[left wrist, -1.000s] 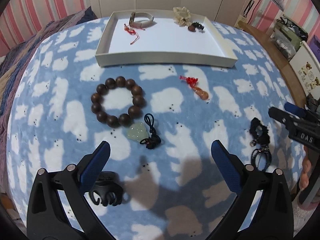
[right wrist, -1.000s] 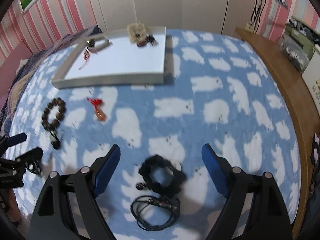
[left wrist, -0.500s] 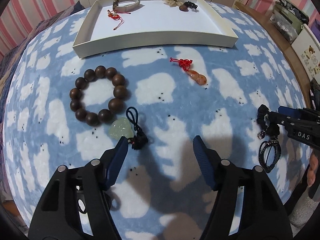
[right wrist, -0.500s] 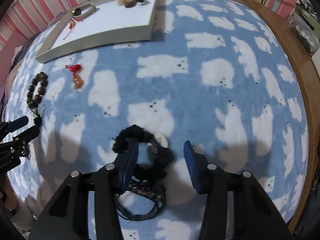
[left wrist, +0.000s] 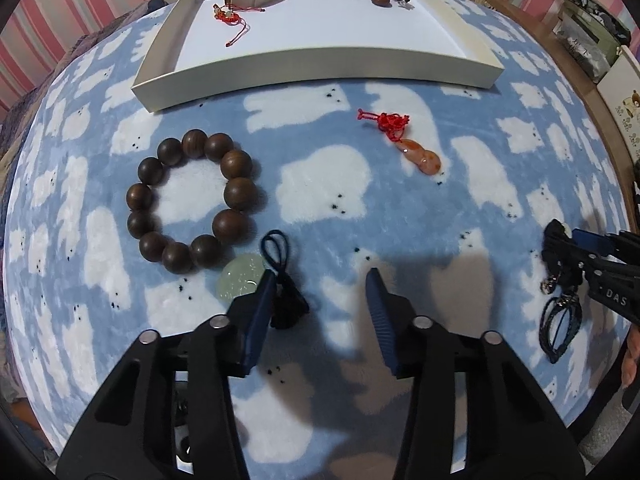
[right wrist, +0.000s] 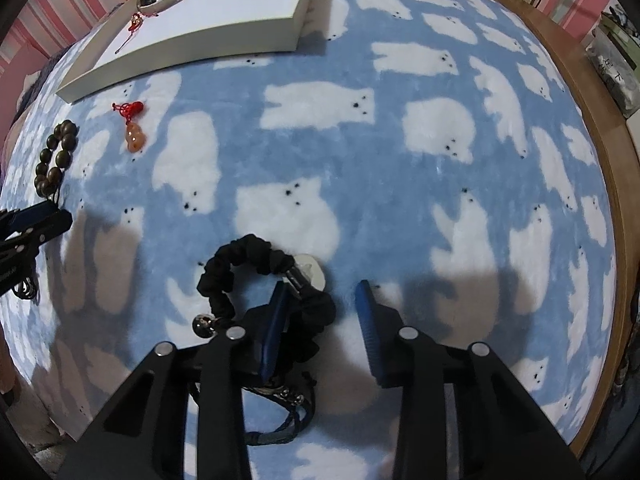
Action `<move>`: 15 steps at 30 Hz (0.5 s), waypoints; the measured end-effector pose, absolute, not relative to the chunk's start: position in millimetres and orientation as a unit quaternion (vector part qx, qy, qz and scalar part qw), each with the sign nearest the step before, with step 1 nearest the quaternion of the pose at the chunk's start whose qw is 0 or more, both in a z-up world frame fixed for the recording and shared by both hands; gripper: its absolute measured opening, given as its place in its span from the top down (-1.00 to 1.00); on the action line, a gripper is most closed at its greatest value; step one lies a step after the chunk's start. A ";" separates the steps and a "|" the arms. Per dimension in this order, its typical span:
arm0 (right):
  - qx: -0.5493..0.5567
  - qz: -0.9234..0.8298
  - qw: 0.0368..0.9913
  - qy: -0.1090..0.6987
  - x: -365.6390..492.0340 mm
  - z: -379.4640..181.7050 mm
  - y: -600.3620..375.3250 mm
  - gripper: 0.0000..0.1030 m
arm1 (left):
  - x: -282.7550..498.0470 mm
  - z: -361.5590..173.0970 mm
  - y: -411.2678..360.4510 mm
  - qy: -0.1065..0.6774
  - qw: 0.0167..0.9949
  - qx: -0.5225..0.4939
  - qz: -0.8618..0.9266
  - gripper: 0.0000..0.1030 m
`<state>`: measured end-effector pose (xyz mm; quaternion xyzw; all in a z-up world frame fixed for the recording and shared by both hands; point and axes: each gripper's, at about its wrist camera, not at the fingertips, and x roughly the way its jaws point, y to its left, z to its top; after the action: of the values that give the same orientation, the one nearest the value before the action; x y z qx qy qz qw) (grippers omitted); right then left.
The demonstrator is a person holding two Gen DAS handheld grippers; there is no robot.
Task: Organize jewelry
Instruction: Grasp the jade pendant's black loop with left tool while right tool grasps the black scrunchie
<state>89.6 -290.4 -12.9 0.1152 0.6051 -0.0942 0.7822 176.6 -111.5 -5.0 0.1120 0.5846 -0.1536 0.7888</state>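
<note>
My left gripper [left wrist: 322, 292] is open and low over the blanket. Its left finger stands between the pale green jade pendant [left wrist: 239, 279] and that pendant's black cord knot [left wrist: 285, 304]. The brown wooden bead bracelet [left wrist: 191, 206] lies just beyond, the orange gourd charm with red knot [left wrist: 416, 152] further right. My right gripper [right wrist: 322, 304] is open, its left finger set inside the loop of the black scrunchie bracelet [right wrist: 236, 264], whose right side lies between the fingers. A dark braided cord bracelet [right wrist: 280, 412] lies under it. The white tray [left wrist: 312, 78] holds several pieces.
The blue blanket with white bears [right wrist: 400, 160] covers the surface. A wooden edge [right wrist: 592, 128] runs along the right. My right gripper shows at the far right of the left wrist view [left wrist: 600, 256]. Boxes and clutter [left wrist: 592, 40] stand beyond.
Both grippers have lowered and moved forward, and their jaws have narrowed. The left finger has reached the jade pendant's cord; the right finger has entered the scrunchie loop.
</note>
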 end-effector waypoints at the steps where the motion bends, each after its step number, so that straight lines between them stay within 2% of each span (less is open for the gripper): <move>1: 0.115 -0.094 0.782 0.605 89.3 -13.1 -289.9 0.36 | 176.8 -6.0 -112.5 0.585 0.788 0.115 -0.153 0.21; 4: 0.114 -0.092 0.782 0.606 87.8 -12.7 -284.9 0.45 | 177.8 -6.7 -113.4 0.585 0.787 0.121 -0.156 0.25; 7: 0.110 -0.087 0.784 0.605 80.7 -12.1 -282.1 0.60 | 181.1 -8.2 -113.2 0.586 0.786 0.125 -0.152 0.51; 9: 0.111 -0.086 0.785 0.604 79.4 -12.8 -279.9 0.61 | 185.1 -11.2 -112.2 0.591 0.784 0.124 -0.147 0.65; 15: 0.109 -0.088 0.787 0.601 76.0 -15.9 -277.3 0.61 | 187.7 -12.6 -109.9 0.591 0.785 0.120 -0.144 0.86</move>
<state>76.0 -277.3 -15.9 0.1090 0.6012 -0.0882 0.7867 187.7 -109.9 -12.6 0.1197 0.5908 -0.1437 0.7848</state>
